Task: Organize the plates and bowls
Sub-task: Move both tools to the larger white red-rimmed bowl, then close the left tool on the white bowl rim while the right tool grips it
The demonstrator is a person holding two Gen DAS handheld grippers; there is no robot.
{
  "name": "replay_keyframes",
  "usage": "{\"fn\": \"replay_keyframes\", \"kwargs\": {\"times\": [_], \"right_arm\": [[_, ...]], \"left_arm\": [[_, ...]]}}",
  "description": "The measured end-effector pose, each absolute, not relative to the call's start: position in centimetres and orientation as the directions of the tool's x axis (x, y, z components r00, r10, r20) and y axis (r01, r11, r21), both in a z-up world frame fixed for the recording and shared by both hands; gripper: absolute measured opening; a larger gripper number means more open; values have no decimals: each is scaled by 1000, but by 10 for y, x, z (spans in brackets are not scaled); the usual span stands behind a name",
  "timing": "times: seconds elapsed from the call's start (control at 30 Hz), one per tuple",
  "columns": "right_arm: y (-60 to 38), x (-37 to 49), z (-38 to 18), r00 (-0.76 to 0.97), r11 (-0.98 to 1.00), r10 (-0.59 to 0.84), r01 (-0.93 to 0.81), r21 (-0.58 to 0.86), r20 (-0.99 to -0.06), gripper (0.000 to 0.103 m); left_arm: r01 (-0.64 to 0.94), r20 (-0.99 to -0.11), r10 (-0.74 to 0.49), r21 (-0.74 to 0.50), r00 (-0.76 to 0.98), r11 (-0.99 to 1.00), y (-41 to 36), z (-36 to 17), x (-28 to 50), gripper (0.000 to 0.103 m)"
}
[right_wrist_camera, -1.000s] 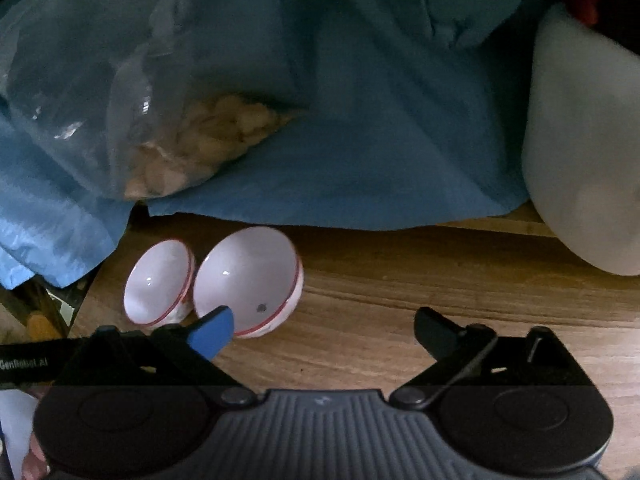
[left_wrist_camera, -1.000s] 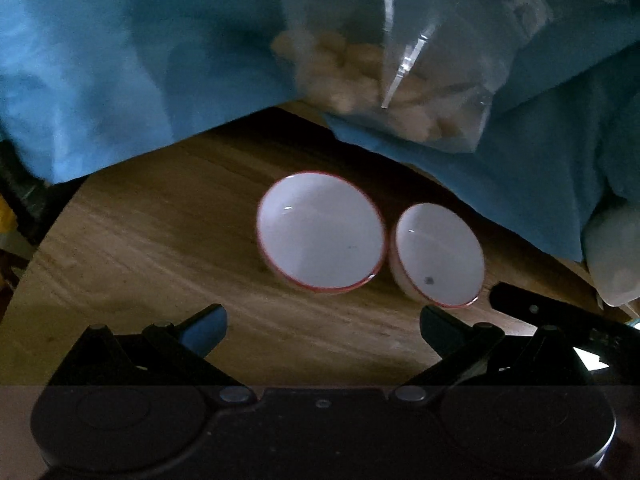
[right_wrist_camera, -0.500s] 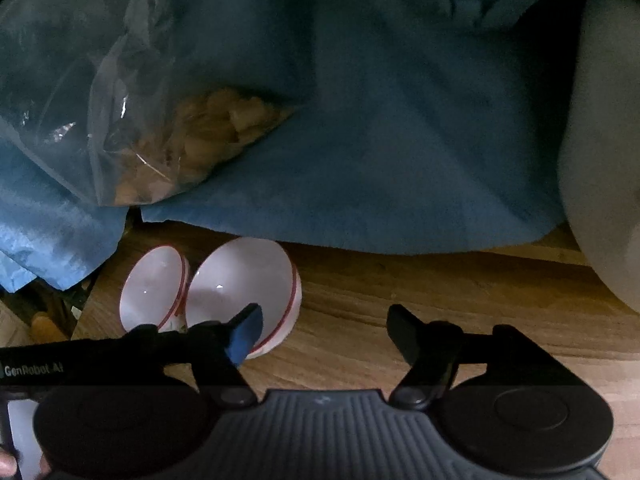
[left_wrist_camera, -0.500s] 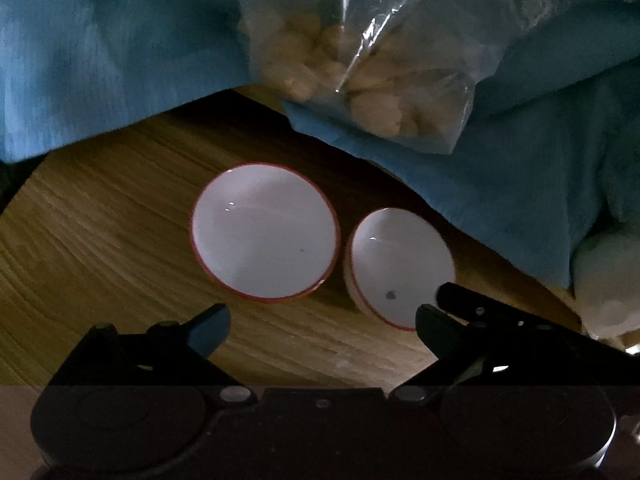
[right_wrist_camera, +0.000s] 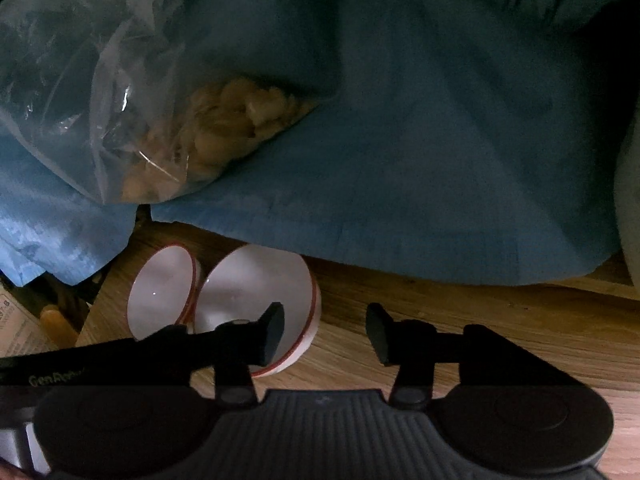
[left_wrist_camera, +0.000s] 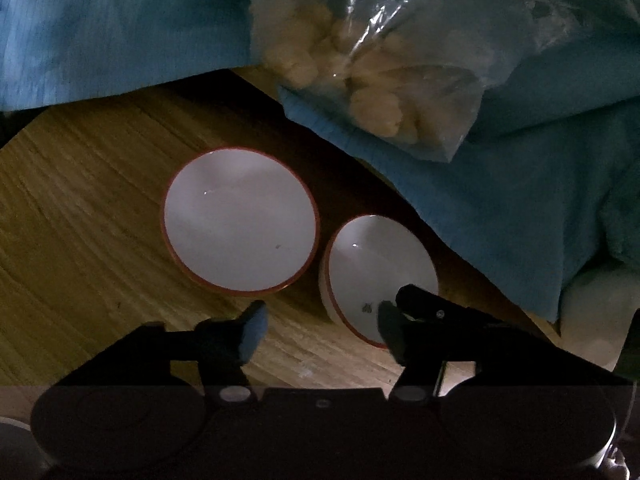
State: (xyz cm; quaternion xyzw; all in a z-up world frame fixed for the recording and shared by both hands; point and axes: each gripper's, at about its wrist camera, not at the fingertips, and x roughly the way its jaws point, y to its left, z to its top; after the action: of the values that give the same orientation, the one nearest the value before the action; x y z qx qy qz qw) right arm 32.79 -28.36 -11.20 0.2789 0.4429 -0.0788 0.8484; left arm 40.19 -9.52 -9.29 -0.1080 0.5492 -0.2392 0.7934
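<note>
Nothing stacked yet: two bowls sit rim to rim on the counter. Right gripper, jaws spread, straddles the near rim of one bowl; left gripper, jaws spread, holds nothing, the other bowl just ahead.

This looks like a home, likely a kitchen or dining spot. A wood-grain bench carries two small white bowls with red rims, a crumpled blue cloth, and a clear plastic bag of pale food pieces, all loosely cluttered in dim light.
</note>
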Motion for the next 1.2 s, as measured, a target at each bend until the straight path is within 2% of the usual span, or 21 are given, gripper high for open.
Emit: {"fn": "replay_keyframes", "kwargs": {"times": [0.07,0.1,0.23,0.3,0.33,0.5,0.57,0.8,1.2], "right_arm": [[-284,328,-115,592,830,116,383,405,-797,38],[-284,328,-116,595,827,119,383,411,-795,37],[-284,329,-118,605,823,137,371,430,-785,29],[-285,326,-117,608,825,144,362,434,-781,25],[-284,326,-117,608,826,145,360,434,-781,25],[-281,330,-118,597,833,153,351,428,-788,25],[-280,330,-119,595,835,163,342,431,-787,19],[-273,321,-115,589,849,162,326,417,-792,19],[-260,295,-83,644,858,158,286,427,-749,19]], "left_arm": [[252,-820,-495,-434,287,865,-96,-95,403,47],[245,-821,-492,-433,290,867,-96,-96,403,42],[219,-813,-497,-448,302,867,-95,-99,406,32],[224,-802,-510,-460,310,859,-96,-99,402,17],[235,-796,-518,-463,314,855,-98,-98,401,15],[239,-797,-509,-452,325,860,-105,-97,402,13],[242,-797,-509,-451,324,859,-107,-95,402,12],[282,-788,-519,-442,331,851,-104,-83,396,10],[328,-745,-534,-428,399,842,-87,-42,368,10]]}}
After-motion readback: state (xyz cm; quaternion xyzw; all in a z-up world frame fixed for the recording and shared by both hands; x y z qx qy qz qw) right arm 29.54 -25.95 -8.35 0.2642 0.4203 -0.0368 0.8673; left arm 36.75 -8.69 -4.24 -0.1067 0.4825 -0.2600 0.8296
